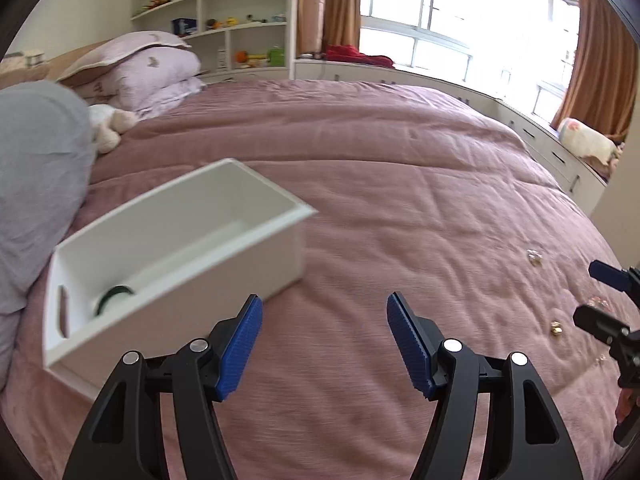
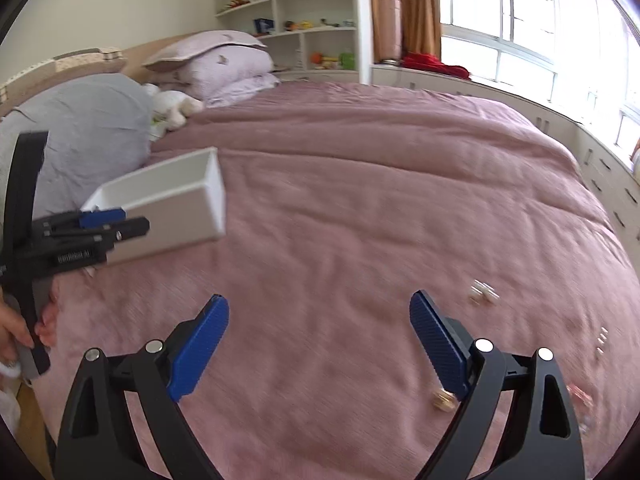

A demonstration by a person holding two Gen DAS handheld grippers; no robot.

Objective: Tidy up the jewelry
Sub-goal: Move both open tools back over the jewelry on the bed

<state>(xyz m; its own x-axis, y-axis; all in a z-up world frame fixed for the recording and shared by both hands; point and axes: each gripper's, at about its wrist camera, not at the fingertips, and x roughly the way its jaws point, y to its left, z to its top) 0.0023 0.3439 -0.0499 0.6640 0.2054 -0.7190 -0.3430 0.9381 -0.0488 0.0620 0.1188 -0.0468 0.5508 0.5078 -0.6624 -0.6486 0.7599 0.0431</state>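
Note:
A white open box point(image 1: 208, 240) lies on the pink bedspread, with a dark green bangle point(image 1: 114, 298) inside at its near end. It also shows in the right wrist view point(image 2: 176, 208). My left gripper point(image 1: 324, 344) is open and empty, just right of the box's near corner. My right gripper point(image 2: 320, 344) is open and empty above the bedspread. Small jewelry pieces lie to the right: a pale cluster point(image 2: 484, 292), a gold piece point(image 2: 444, 400) beside my right finger, a gold bead point(image 1: 556, 326) and a pale piece point(image 1: 534, 257).
The bed point(image 1: 400, 184) fills both views. A grey pillow point(image 1: 36, 184) lies left of the box, with lilac pillows point(image 1: 152, 68) and a plush toy point(image 1: 110, 124) behind. White shelves point(image 1: 224, 12) and a drawer bench under windows point(image 1: 552, 152) stand beyond.

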